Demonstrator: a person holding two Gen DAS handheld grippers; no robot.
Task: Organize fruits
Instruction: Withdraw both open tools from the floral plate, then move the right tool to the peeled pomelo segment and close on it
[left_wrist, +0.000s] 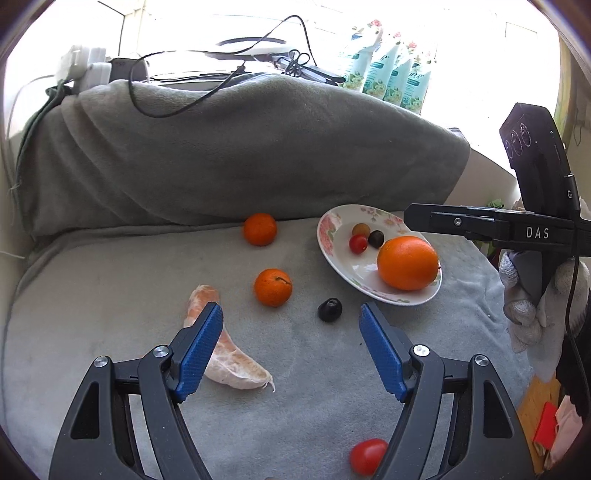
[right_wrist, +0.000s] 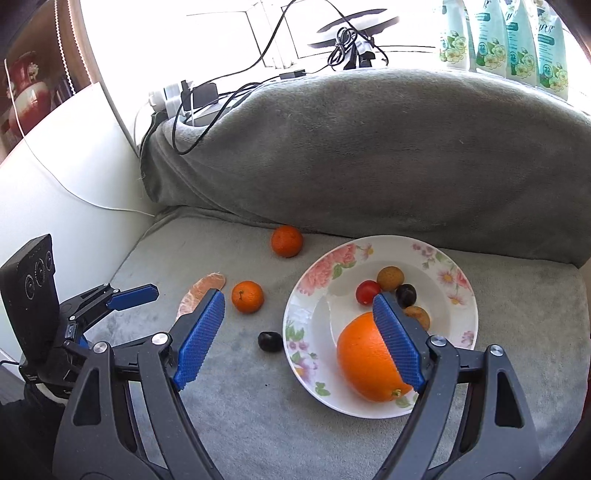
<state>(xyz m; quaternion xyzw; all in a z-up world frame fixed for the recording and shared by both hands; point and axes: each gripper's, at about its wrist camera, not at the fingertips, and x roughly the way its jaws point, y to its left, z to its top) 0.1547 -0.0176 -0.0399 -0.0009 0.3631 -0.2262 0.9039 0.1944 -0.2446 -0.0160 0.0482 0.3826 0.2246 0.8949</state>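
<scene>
Left wrist: my left gripper (left_wrist: 291, 325) hangs with jaws released over the grey blanket (left_wrist: 110, 288). Loose items: pomelo segment (left_wrist: 236, 362), soft and tearable, lift by its thick middle; dark grape (left_wrist: 330, 309), slippery; two mandarins (left_wrist: 273, 287).
Right wrist: right gripper (right_wrist: 299, 314), jaws released, above the plate (right_wrist: 325, 273); orange (right_wrist: 365, 358) heavy, firm.

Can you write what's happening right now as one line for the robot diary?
left gripper: open, empty, above dark fruit | right gripper: open, empty, over plate | big orange: on plate
</scene>
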